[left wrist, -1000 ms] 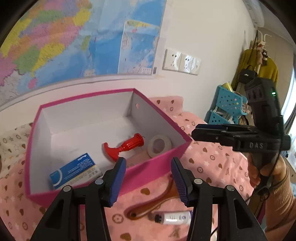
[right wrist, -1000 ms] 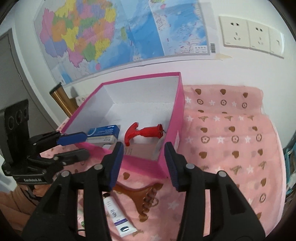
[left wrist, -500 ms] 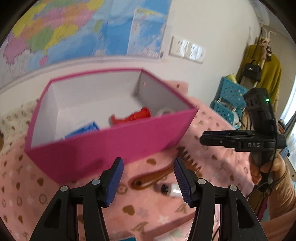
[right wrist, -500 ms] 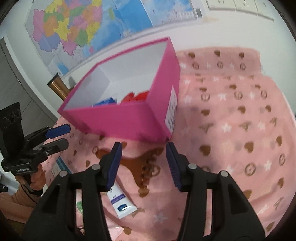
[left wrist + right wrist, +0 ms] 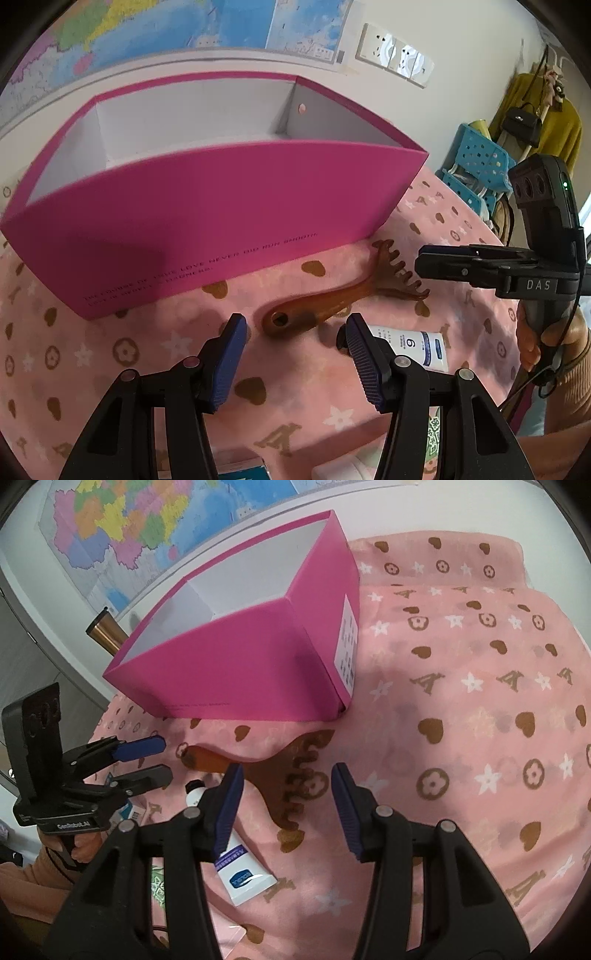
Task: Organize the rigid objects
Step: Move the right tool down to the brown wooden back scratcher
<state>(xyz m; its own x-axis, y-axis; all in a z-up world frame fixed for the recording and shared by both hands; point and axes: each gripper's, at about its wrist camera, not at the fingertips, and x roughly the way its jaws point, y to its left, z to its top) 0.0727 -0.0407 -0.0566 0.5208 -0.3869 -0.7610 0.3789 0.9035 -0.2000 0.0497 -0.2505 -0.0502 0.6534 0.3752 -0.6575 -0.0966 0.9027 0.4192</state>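
Note:
A pink box (image 5: 207,206) with a white inside stands on the pink patterned cloth (image 5: 110,354); it also shows in the right wrist view (image 5: 251,664), and its contents are hidden by its walls. A brown translucent comb (image 5: 332,299) lies in front of it, also in the right wrist view (image 5: 273,775). A white tube (image 5: 410,345) lies beside the comb, also in the right wrist view (image 5: 236,860). My left gripper (image 5: 295,350) is open and empty just above the comb's handle end. My right gripper (image 5: 286,805) is open and empty above the comb's toothed end.
Small packets lie at the cloth's near edge (image 5: 436,439). A map (image 5: 129,528) and wall sockets (image 5: 395,59) are behind the box. A copper cylinder (image 5: 107,631) stands left of the box. Blue baskets (image 5: 476,166) stand at the right.
Both grippers have dropped from over the box to low over the comb and tube. The box's contents have gone out of sight behind its front wall.

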